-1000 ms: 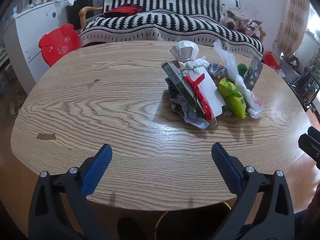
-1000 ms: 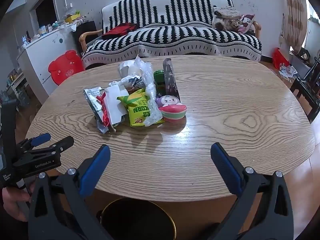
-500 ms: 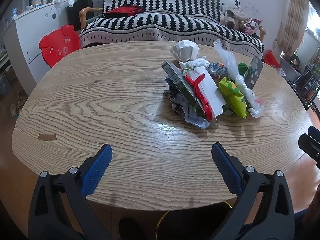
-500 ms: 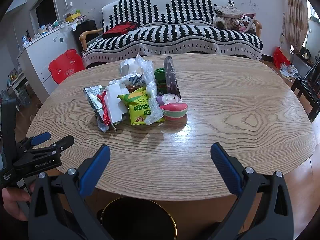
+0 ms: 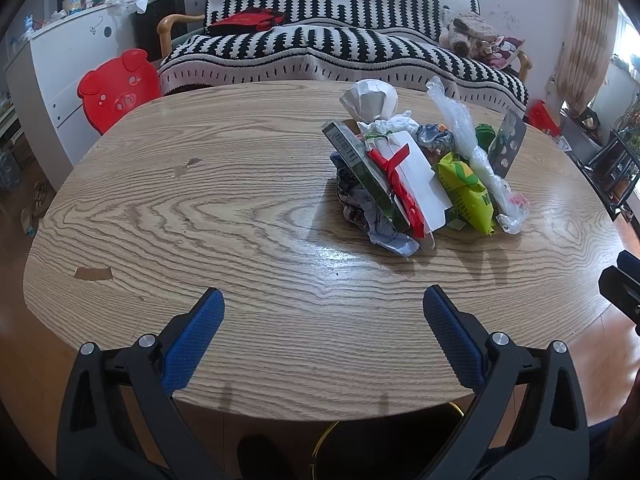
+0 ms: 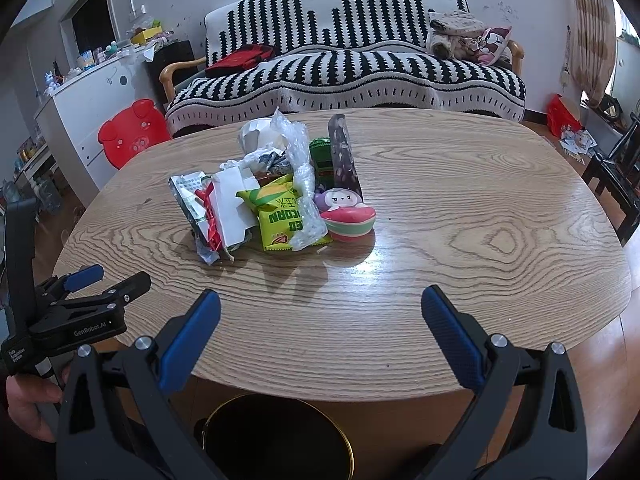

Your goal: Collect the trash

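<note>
Bin (image 6: pixel 276 436) nearest, black w/ gold rim, under table's near edge, between both grippers. L gripper (image 5: pixel 322 312) jaws wide, nothing held, over near edge of table (image 5: pixel 200 208). R gripper (image 6: pixel 320 310) jaws wide too, nothing held, beside L one.

Trash pile (image 6: pixel 276 188) mid-table, well apart from both grippers: white box w/ red ribbon (image 5: pixel 416 176), yellow-green snack bag (image 6: pixel 280 216), clear plastic wrap (image 6: pixel 300 160), crumpled paper (image 5: pixel 370 98), pink-green toy (image 6: pixel 348 218) at pile's right.

Far: striped sofa (image 6: pixel 344 64), red pig stool (image 6: pixel 130 132).
</note>
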Available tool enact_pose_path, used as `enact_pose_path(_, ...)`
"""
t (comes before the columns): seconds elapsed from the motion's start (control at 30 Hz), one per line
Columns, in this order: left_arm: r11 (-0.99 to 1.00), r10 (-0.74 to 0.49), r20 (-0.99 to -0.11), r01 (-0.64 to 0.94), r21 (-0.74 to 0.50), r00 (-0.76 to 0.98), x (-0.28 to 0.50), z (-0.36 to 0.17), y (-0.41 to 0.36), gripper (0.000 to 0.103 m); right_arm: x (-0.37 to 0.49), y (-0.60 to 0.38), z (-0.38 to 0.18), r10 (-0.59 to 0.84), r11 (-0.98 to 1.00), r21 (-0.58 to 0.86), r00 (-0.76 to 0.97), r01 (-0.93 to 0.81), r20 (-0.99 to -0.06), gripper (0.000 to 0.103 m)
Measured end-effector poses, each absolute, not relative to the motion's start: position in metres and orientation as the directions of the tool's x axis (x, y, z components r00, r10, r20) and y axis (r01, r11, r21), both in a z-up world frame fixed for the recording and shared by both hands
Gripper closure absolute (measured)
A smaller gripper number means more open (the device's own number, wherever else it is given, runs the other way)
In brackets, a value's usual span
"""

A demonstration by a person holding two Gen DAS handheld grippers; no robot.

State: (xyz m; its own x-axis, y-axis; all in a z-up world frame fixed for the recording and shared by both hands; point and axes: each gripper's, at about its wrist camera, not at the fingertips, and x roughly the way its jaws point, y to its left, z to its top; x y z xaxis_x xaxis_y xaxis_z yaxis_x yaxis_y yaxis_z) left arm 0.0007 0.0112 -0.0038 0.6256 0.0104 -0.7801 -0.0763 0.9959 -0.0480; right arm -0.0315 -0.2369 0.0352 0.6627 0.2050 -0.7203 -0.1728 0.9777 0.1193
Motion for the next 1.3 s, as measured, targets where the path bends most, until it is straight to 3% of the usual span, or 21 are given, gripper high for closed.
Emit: enact_pose_path(1.3, 0.994, -0.003, -0.795, -0.082, -0.067, 0.607, 0.0064, -0.0073, 0.0058, 0.006, -0.0269, -0.2363, 0.0371, 0.193, 0.98, 0.112, 0.668, -0.163, -0.719, 0.006)
